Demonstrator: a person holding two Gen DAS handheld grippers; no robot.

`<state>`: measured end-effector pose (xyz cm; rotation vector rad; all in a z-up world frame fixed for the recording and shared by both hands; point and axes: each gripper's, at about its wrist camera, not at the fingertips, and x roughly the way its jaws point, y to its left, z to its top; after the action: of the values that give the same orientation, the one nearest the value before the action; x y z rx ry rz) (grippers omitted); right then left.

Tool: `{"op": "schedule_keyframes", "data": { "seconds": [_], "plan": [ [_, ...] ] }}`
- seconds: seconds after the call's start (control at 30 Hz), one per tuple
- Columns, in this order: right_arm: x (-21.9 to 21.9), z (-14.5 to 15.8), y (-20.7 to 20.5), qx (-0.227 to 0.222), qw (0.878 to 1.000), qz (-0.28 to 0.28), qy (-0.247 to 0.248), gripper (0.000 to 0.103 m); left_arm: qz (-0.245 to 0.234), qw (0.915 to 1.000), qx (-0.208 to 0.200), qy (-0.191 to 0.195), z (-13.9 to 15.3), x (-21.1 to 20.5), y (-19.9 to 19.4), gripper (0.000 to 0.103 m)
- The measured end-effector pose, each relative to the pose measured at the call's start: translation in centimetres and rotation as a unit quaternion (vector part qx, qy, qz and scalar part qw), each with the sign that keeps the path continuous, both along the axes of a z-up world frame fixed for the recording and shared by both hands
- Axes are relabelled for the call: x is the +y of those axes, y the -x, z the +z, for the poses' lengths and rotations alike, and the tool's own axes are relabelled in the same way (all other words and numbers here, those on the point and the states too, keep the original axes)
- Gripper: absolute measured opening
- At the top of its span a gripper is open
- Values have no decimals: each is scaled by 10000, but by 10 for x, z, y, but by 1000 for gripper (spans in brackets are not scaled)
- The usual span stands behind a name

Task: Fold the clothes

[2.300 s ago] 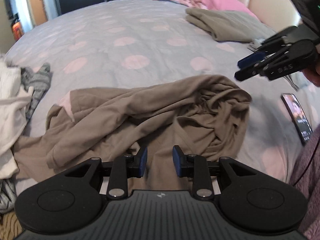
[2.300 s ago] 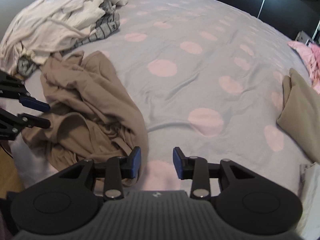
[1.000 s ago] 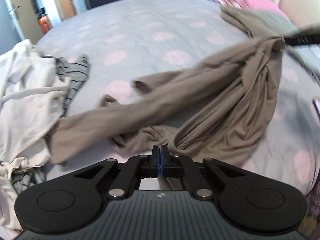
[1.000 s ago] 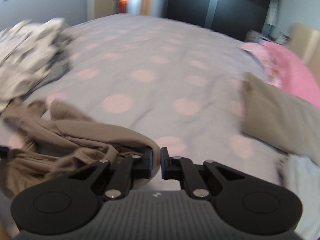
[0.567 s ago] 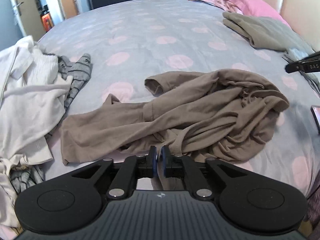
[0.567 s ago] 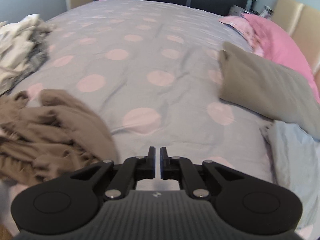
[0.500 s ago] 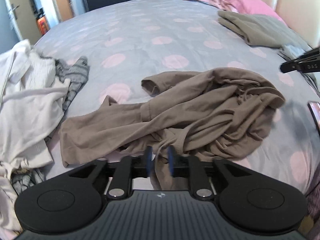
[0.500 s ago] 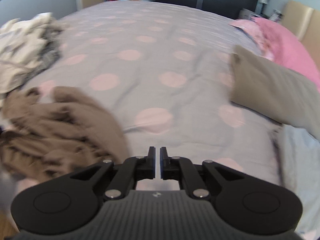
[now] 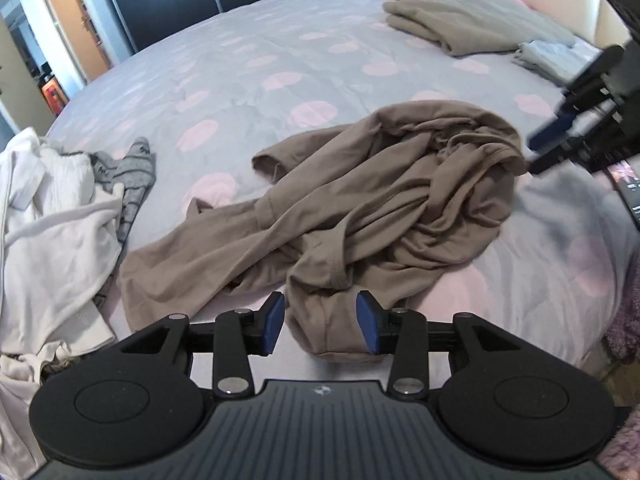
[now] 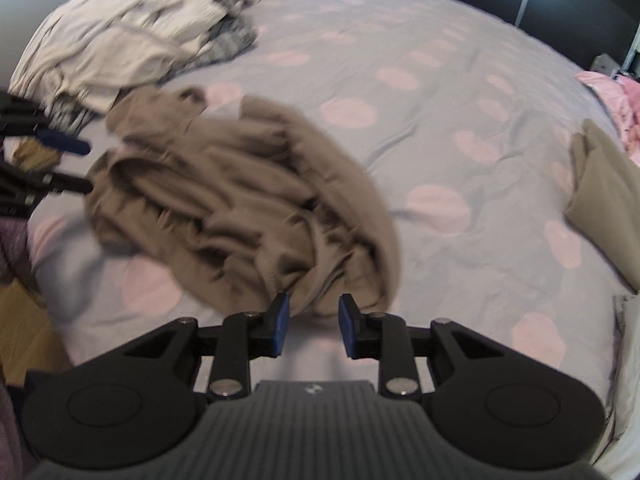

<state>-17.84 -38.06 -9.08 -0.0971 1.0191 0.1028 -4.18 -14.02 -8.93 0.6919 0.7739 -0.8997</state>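
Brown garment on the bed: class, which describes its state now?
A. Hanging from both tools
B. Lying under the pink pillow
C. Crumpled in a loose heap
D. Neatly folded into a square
C: the brown garment lies bunched and wrinkled on the bedspread, both tools open.

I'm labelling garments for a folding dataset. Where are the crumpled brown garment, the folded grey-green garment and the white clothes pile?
crumpled brown garment (image 9: 384, 200), left wrist view, on its bunched middle.
folded grey-green garment (image 9: 476, 20), left wrist view, on its flat top.
white clothes pile (image 9: 52, 232), left wrist view, on the large white piece.

Crumpled brown garment (image 9: 372, 208) on dotted bedspread (image 9: 248, 64), left hand-held gripper (image 9: 320, 326) spread wide
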Motion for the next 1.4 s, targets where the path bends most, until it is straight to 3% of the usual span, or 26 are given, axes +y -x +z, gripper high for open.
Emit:
{"op": "schedule_keyframes", "data": {
  "seconds": [0.07,0.17,0.33,0.43,0.63,0.83,0.9,0.97,1.03,1.2,1.4],
  "plan": [
    [6,-8,0,170,9997,143,45,30,190,9997,-115,-59,-3,-2,-4,38],
    [11,-15,-1,250,9993,232,155,30,244,9997,67,49,-4,-1,-9,38],
    [6,-13,-4,73,10000,14,-35,30,-10,9995,300,81,-3,-4,-1,38],
    [7,-12,-5,85,9998,-32,-189,30,21,9992,411,-14,-7,-9,3,31],
    [14,-22,-4,398,9992,-54,-86,30,250,9986,470,36,-7,-8,1,29],
    [9,-20,-9,-28,9987,-388,-332,30,626,9963,593,-25,-17,-15,-10,27],
    [5,-20,-16,-241,9967,-689,-361,30,815,9938,749,41,-21,-15,-17,17],
    [1,-22,-23,-375,9947,-878,-375,24,927,9919,860,129,-23,-14,-23,4],
    [-1,-17,-25,-545,9932,-983,-301,2,1028,9914,764,269,-17,-10,-25,0],
    [-9,4,-28,-1037,9873,-1201,-36,1,1333,9864,326,905,15,9,-34,0],
    [-18,23,-24,-1425,9779,-1507,277,1,1711,9720,-242,1591,56,29,-44,0]
  ]
}}
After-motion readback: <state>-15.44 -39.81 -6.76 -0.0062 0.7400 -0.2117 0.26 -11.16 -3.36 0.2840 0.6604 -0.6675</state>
